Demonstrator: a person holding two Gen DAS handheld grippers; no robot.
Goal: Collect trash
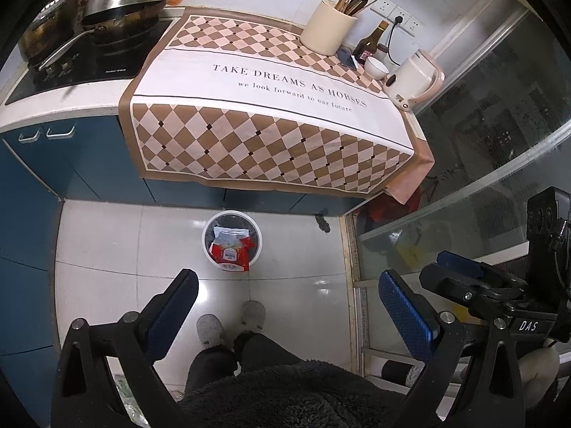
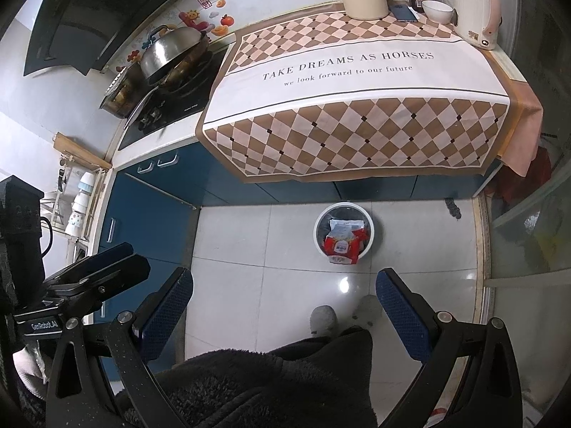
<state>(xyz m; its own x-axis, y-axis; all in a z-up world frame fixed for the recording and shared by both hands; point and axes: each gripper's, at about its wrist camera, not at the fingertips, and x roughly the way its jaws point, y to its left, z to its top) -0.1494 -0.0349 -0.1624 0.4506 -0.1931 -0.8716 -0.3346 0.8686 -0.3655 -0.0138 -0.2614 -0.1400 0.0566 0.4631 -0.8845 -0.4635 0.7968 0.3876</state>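
Both grippers held high over the kitchen floor, looking down. Left gripper (image 1: 287, 306): fingers spread wide, nothing between them. Right gripper (image 2: 285, 306): likewise spread and empty.

Task thing: white round trash bin (image 1: 208, 246) stands on the tiled floor (image 1: 107, 242), just in front of the blue cabinets (image 1: 89, 164), at 12 o'clock from the left gripper and about 1 o'clock from the right. Inside it a red-and-white snack wrapper (image 1: 230, 248) sits high; its lower edge appears to hang over the near rim.

Worktop (image 1: 89, 94) carries a checkered cloth (image 1: 271, 89). At its far edge, about 1 o'clock in the left view: utensil holder (image 1: 326, 28), dark bottle (image 1: 369, 46), small bowl (image 1: 376, 67), kettle (image 1: 414, 80). No loose trash visible on the cloth.

Judgement: collection looks at or near its end; the only open item is the wrapper riding over the rim.

If pushing it in:
- use one gripper, keep the other clear;
- come down from above the bin, not from the side, since a light bin on smooth tile would probably slide or tip;
- close on the wrapper's free edge, lift slightly, release over the bin centre;
- mind the person's feet (image 1: 232, 321) at 6 o'clock of the bin.
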